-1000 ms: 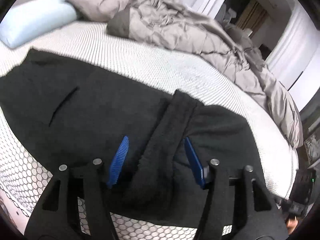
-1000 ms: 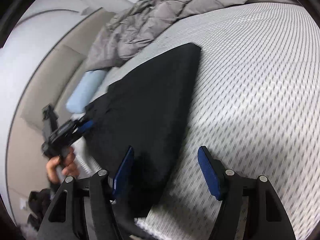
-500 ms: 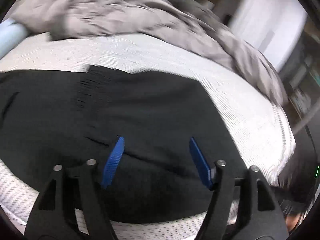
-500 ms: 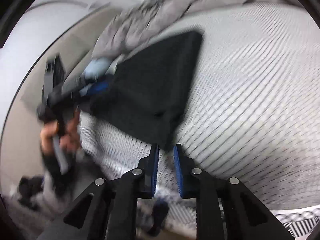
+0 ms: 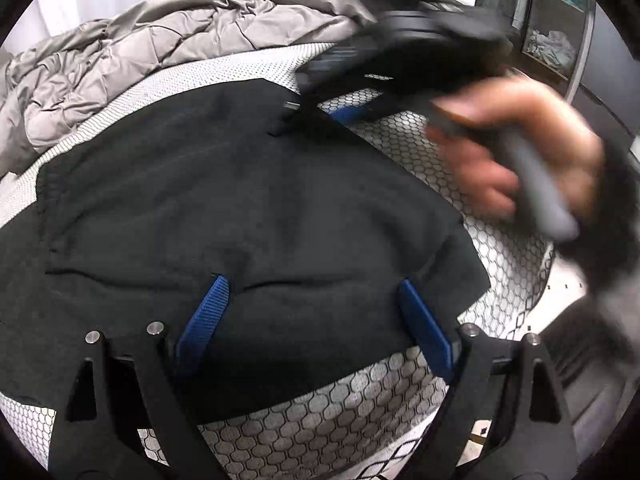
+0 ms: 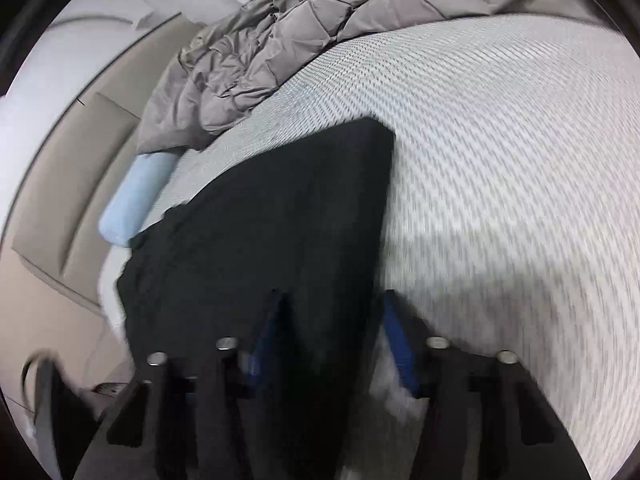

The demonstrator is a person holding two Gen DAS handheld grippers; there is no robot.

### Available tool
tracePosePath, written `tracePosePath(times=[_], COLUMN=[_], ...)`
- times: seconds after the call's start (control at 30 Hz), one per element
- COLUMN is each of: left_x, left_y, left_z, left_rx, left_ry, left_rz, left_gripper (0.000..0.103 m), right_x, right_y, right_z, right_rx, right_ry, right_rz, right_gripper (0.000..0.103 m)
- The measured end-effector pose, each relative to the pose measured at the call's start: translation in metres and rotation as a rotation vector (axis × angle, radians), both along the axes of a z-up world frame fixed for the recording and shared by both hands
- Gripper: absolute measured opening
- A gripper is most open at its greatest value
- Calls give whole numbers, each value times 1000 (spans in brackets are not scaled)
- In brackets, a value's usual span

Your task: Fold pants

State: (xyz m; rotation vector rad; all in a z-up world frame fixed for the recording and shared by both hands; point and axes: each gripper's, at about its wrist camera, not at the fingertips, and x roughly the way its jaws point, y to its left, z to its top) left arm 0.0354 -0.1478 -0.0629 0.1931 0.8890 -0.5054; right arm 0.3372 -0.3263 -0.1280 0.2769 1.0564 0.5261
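Setting: a bedroom; a bed (image 5: pixel 400 420) with a honeycomb-pattern mattress cover carries the work, and a shelving unit stands at 1 o'clock in the left wrist view.
Left gripper (image 5: pixel 316 320): nearest the lens, jaws wide apart, over the near edge of the cloth at 6 o'clock; it has hold of nothing.
Right gripper (image 6: pixel 340 336): blurred, jaws apart astride the near right edge of the garment; whether any cloth is pinched I cannot tell.
Black pants (image 5: pixel 248 208): spread on the bed in a folded slab, filling the middle of both views, its far corner at 12 o'clock in the right wrist view.
Handling: looks soft, thick and limp, likely fleece; it should sag and drape rather than hold shape, and it will not slip easily.
Where to grip: pinch through all layers at a corner or hem edge.
Right hand (image 5: pixel 520 160): at 2 o'clock in the left wrist view, motion-blurred.
Beyond: a light blue pillow (image 6: pixel 132 200) at 9 o'clock, a rumpled grey duvet (image 6: pixel 300 40) at 12 o'clock.
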Motion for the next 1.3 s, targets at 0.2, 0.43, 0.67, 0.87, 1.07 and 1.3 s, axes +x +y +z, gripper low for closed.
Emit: tracePosePath(times=[0.2, 0.43, 0.67, 0.87, 1.07, 1.3], left_x=[-2, 15, 14, -12, -12, 44], left_y=[8, 59, 179, 335, 452, 484], left_z=[-1, 21, 50, 41, 4, -11], left_rx=[-19, -186, -354, -522, -667, -570], left_ry=[6, 45, -3, -8, 102, 59], left_rz=[-29, 42, 387, 794, 1081, 1161], left_gripper=[86, 86, 86, 87, 88, 38], right_x=[87, 46, -53, -109, -124, -131], right_y=[18, -7, -29, -30, -21, -16], right_z=[-5, 7, 9, 37, 51, 50], right_rx=[-68, 58, 91, 79, 51, 10], right_ry=[-94, 1, 11, -174, -224, -244], right_rz=[-24, -37, -106, -154, -112, -86], right_gripper=[34, 49, 50, 98, 101, 101])
